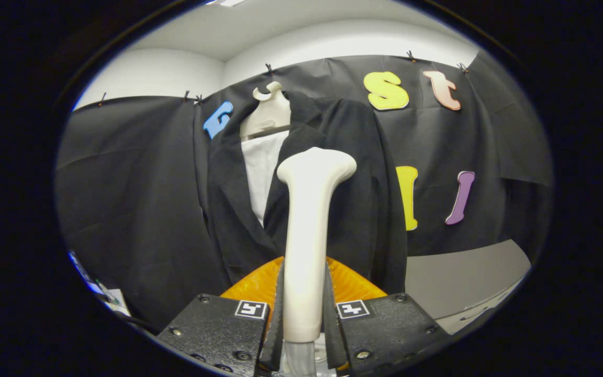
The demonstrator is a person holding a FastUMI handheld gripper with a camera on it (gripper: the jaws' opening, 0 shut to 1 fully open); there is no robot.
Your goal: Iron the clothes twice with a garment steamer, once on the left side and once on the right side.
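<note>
Gripper (304,314) fingers clamped on both sides of the white garment steamer (306,235) handle, steamer held upright, long axis running straight up from the fingers, flared head on top. Black jacket (354,199) hangs on a pale hanger (270,112) against the booth wall, directly ahead and beyond the head, white lining (262,167) showing left of it. Head looks short of the cloth, hard to be sure from this angle. Orange thing (252,285) sits behind the fingers.

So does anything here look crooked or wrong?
Nothing stands out. The hand-held gripper is shut on the white plastic garment steamer, held upright before the black jacket, which hangs on a cream hanger.
</note>
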